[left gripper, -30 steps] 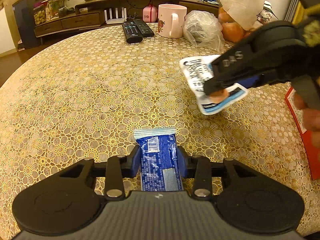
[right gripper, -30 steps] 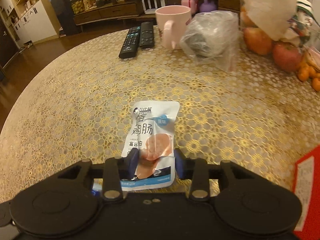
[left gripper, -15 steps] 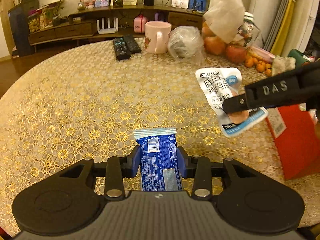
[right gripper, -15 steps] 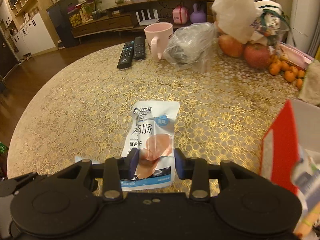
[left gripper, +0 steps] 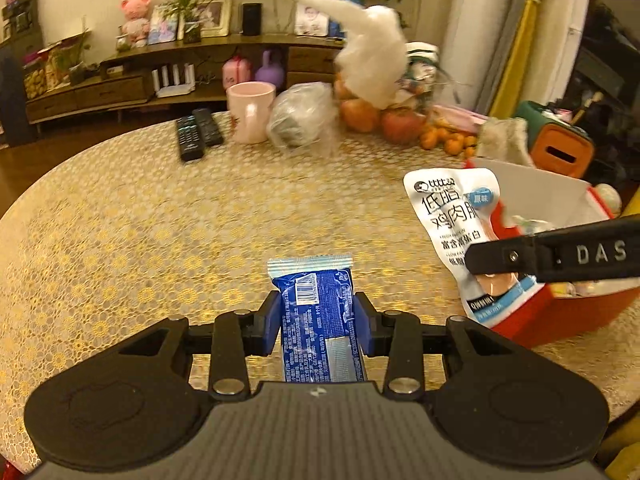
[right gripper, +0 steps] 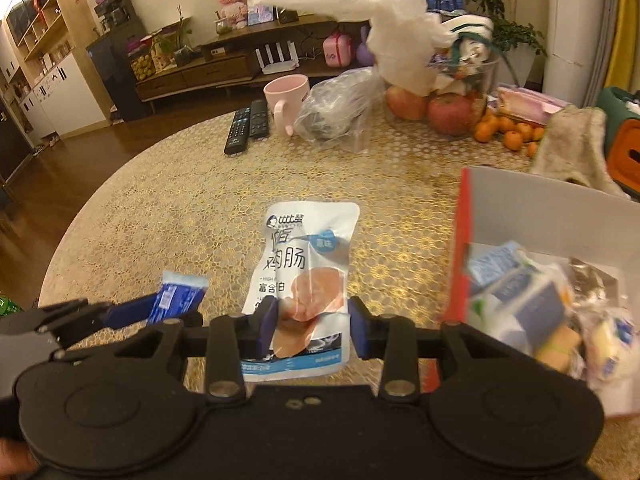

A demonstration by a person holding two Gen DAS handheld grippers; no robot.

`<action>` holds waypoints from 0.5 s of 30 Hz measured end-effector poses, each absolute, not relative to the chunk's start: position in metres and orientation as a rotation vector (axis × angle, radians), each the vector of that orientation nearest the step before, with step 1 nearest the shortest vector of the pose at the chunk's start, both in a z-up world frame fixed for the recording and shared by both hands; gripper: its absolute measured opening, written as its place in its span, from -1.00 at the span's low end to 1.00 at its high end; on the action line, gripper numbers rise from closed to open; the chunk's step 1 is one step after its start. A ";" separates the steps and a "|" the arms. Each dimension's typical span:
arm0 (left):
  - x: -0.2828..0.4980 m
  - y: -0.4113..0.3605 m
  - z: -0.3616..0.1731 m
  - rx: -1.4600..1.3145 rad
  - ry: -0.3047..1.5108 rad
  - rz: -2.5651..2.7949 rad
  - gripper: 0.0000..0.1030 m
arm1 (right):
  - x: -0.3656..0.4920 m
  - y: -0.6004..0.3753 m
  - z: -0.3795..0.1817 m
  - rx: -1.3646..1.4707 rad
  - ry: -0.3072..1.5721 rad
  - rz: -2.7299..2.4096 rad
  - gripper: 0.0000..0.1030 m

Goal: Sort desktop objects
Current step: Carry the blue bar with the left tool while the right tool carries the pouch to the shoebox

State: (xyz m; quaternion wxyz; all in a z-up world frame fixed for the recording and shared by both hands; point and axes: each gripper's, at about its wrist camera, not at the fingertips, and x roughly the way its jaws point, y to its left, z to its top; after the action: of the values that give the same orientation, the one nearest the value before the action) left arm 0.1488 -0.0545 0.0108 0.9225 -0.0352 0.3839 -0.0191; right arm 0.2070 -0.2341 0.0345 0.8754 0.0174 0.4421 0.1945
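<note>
The left gripper [left gripper: 318,320] is holding a blue snack packet [left gripper: 320,320], with its jaws clenched on the two sides of the packet, and the packet is hanging in the air above the desk [left gripper: 160,220]. The right gripper [right gripper: 312,328] is grasping a white sausage pouch [right gripper: 304,272] by its lower part, also lifted off the desk. In the left wrist view this pouch is sitting at the near left edge of a red box [left gripper: 560,312], in front of it. The box is standing at the right side of the desk and is already containing several small packets [right gripper: 532,304]. At the far side of the desk a pink mug [left gripper: 250,112], two remote controls [left gripper: 198,132], a clear plastic bag [left gripper: 300,118] and some fruit [left gripper: 384,118] are lying
</note>
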 end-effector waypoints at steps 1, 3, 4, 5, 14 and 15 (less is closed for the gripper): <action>0.148 -0.058 0.013 -0.069 0.789 -0.051 -0.29 | 0.203 -0.240 0.037 0.038 0.919 0.403 -0.29; 0.146 -0.069 0.018 -0.060 0.788 -0.073 -0.29 | 0.194 -0.253 0.042 0.050 0.914 0.399 -0.29; 0.145 -0.074 0.020 -0.051 0.785 -0.084 -0.29 | 0.191 -0.259 0.043 0.055 0.912 0.394 -0.29; 0.144 -0.080 0.022 -0.042 0.782 -0.093 -0.29 | 0.187 -0.264 0.045 0.060 0.907 0.389 -0.29; 0.142 -0.124 0.034 -0.005 0.779 -0.172 -0.29 | 0.160 -0.313 0.051 0.100 0.878 0.348 -0.29; 0.143 -0.129 0.035 0.000 0.777 -0.179 -0.29 | 0.158 -0.318 0.051 0.103 0.874 0.342 -0.29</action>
State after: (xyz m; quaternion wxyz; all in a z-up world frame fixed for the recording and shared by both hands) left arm 0.1429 -0.1291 0.0347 0.9216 0.0002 0.3783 -0.0873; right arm 0.1579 -0.3181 0.0514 0.8906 0.0497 0.4209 0.1649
